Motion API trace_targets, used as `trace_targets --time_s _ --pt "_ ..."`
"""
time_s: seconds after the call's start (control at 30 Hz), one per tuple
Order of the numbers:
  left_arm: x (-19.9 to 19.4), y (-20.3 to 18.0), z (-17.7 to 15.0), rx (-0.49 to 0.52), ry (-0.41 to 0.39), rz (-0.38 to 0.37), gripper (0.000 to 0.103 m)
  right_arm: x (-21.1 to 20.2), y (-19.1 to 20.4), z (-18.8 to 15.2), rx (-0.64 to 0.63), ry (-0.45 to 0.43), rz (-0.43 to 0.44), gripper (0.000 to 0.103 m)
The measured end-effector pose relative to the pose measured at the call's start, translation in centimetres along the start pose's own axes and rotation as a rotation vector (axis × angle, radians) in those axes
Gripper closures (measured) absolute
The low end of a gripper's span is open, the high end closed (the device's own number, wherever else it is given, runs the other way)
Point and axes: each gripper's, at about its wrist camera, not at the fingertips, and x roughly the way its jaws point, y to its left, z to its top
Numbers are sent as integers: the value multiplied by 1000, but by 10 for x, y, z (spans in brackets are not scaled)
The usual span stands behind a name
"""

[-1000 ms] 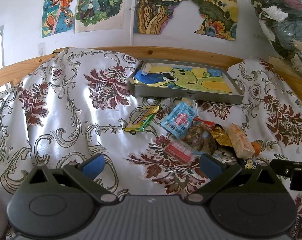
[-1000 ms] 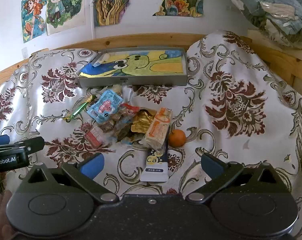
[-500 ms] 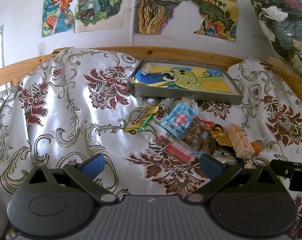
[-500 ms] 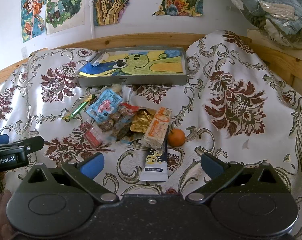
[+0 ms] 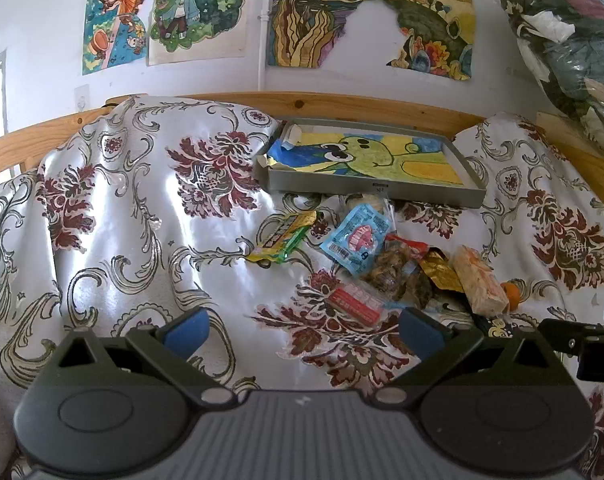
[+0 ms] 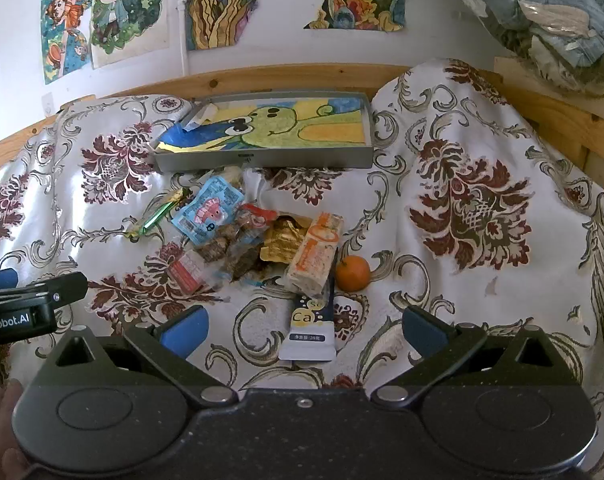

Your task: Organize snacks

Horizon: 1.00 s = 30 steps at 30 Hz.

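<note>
progress: I'm seeing nothing sorted | snack pile sitting loose below the tray (no snacks in it) | left gripper and right gripper both gaping wide, carrying nothing

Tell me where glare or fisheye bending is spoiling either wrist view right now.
Left wrist view: strong white glare on the shiny cloth left of the snacks, wooden rail bowed. Right wrist view: milder sheen at left, the orange and the tray sharp, corners dark.

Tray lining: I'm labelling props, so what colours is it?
Yellow, green and blue drawing inside the grey tray; clearest in right wrist view.
</note>
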Motion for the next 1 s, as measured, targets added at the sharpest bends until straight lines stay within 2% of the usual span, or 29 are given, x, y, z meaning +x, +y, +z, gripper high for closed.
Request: trace_targets --time_s 0.5,0.67,0.8,0.9,1.0 --pt "0 -5 3 17 8 14 0 -1 -2 5 -23 29 -12 1" --pt "8 -8 16 21 11 21 0 -5 -1 25 -107 5 11 1" --pt "19 -15 30 52 16 22 0 -2 0 44 -240 -31 44 1" --pt "32 -22 41 57 25 4 0 6 -3 56 -312 -28 71 1" --pt "49 -29 49 50 46 -36 0 18 -11 68 -324 -3 89 1"
